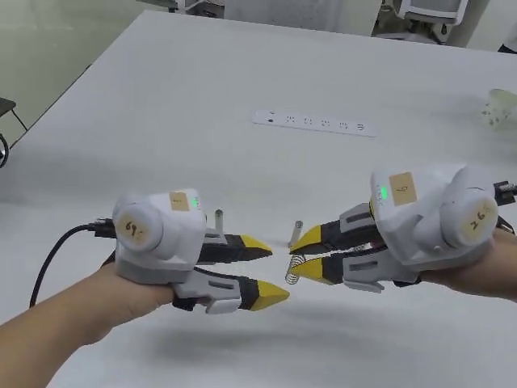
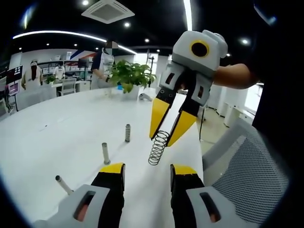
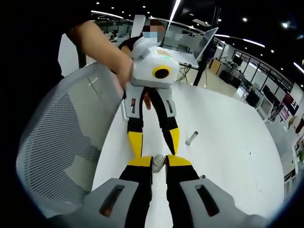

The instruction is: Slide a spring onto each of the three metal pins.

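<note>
A small coil spring [image 1: 294, 270] hangs between the yellow tips of my right gripper [image 1: 305, 255], which is shut on it. In the right gripper view the spring [image 3: 159, 162] sits right at the tips of my right gripper [image 3: 159, 162]. My left gripper [image 1: 266, 271] faces it tip to tip, open and holding nothing, a short gap away. Two upright metal pins [image 1: 219, 218] [image 1: 296, 231] stand on the white table just behind the tips. The left gripper view shows three pins, two upright [image 2: 127, 133] [image 2: 105, 153] and one leaning [image 2: 62, 184], all bare.
A white power strip [image 1: 313, 123] lies further back on the table [image 1: 242, 73]. A black cable [image 1: 56, 246] trails from the left gripper. A grey mesh chair [image 3: 61, 142] is near the table edge. A potted plant [image 2: 130, 76] and people stand far off.
</note>
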A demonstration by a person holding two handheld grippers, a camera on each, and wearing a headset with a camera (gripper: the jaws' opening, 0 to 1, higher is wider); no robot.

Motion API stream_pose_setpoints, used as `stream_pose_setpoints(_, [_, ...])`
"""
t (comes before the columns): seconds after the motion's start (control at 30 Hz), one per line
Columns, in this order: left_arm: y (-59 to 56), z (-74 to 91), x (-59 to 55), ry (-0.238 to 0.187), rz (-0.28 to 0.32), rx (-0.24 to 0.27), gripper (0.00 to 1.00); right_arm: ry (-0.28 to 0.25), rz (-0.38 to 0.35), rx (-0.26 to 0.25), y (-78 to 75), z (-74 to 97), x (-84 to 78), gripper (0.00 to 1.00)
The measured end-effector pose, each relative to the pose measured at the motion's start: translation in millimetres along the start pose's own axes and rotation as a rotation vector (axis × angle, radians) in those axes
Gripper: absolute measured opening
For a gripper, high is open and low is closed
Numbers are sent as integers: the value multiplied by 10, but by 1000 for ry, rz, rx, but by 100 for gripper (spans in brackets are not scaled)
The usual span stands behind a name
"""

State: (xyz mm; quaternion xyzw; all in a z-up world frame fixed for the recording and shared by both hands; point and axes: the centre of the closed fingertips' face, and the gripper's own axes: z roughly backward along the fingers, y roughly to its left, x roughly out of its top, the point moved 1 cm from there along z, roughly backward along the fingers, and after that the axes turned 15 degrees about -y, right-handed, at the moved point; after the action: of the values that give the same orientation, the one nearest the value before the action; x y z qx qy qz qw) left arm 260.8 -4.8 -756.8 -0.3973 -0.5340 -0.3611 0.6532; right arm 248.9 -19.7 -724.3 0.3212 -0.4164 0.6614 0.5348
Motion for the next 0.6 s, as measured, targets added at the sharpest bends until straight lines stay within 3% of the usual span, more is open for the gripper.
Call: stream_pose_setpoints(0.6, [134,211,-20,-10,33,65,47,18,7,-18,-22,9,-57,7])
